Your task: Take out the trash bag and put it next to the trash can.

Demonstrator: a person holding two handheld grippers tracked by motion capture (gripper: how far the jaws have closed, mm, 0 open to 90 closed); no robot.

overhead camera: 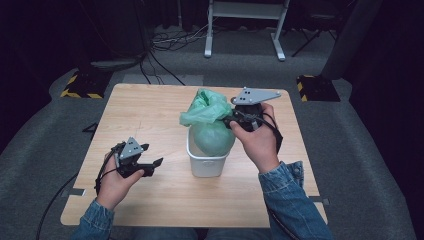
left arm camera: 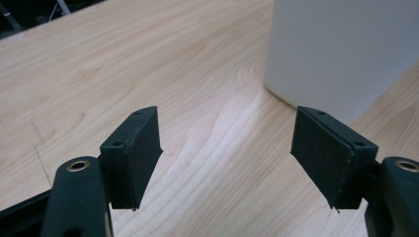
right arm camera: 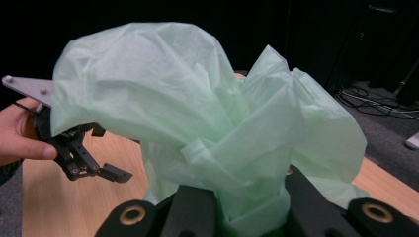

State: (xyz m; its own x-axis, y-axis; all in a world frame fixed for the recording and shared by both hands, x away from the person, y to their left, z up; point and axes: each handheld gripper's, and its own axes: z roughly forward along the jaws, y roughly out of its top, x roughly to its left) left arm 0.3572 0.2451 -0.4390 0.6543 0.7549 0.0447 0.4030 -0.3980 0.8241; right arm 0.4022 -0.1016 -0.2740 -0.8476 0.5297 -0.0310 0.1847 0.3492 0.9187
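A pale green plastic bag (overhead camera: 209, 120) bulges out of a small white bin (overhead camera: 206, 162) at the middle of the wooden table (overhead camera: 150, 107). My right gripper (overhead camera: 226, 119) is shut on the bag's gathered neck just above the bin; in the right gripper view the crumpled bag top (right arm camera: 197, 113) rises from between the closed jaws. My left gripper (overhead camera: 152, 156) hovers open to the left of the bin with nothing in it. In the left gripper view its fingers (left arm camera: 133, 153) are spread wide over bare wood, with the white bin's wall (left arm camera: 341, 49) ahead to the right.
Grey carpet surrounds the table. A white table frame (overhead camera: 245, 25) and loose cables (overhead camera: 170, 40) lie beyond the far edge. Yellow-black striped blocks (overhead camera: 80, 85) sit at the table's far corners. Bare tabletop lies left of the bin.
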